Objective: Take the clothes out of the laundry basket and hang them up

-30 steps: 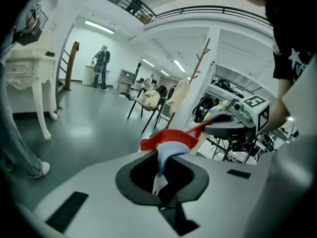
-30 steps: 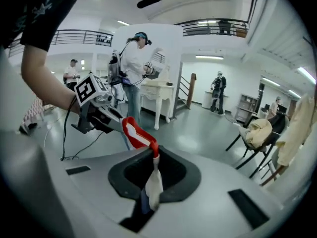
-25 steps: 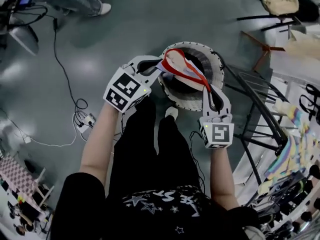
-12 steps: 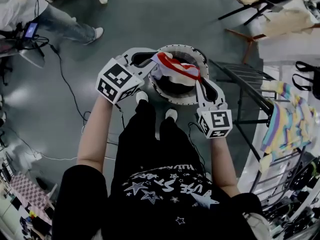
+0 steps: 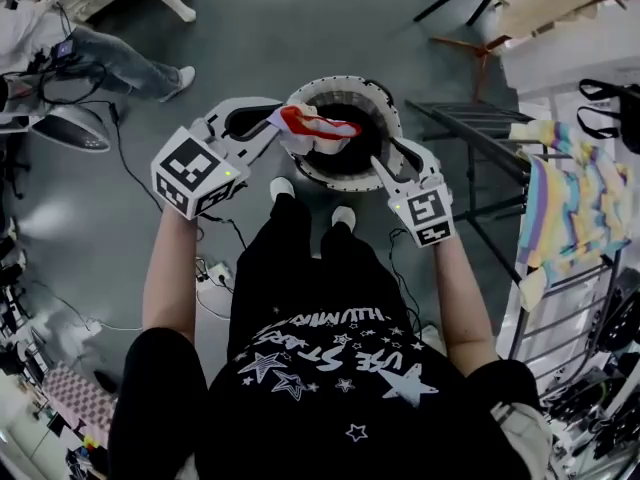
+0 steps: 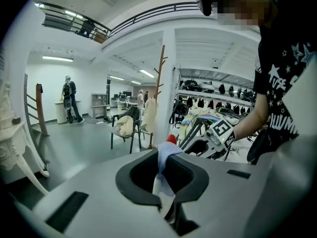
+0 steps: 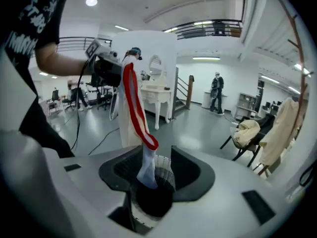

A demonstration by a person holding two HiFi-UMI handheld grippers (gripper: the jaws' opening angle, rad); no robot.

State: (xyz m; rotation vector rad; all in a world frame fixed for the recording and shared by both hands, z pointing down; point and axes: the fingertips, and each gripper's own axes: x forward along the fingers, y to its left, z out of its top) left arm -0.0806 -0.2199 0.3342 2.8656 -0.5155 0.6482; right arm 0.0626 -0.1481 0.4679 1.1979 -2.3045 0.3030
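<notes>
Lifting the garment [image 5: 318, 126] from the basket [image 5: 350, 84] below, your left gripper [image 5: 272, 126] pinches one end. Your right gripper's [image 5: 392, 158] jaws have just been opening, and cloth dangles loose between them. Next, carry it to the rack [image 5: 480, 128] right of that gripper.

Head view dim, grey, flat. Soft glare patches on glossy floor [image 5: 250, 38] left of laundry basket [image 5: 398, 128]. Gripper views brighter: ceiling lamps [image 7: 91, 2] glow high above basket. Fisheye bending, dark corners, near foreground soft.
</notes>
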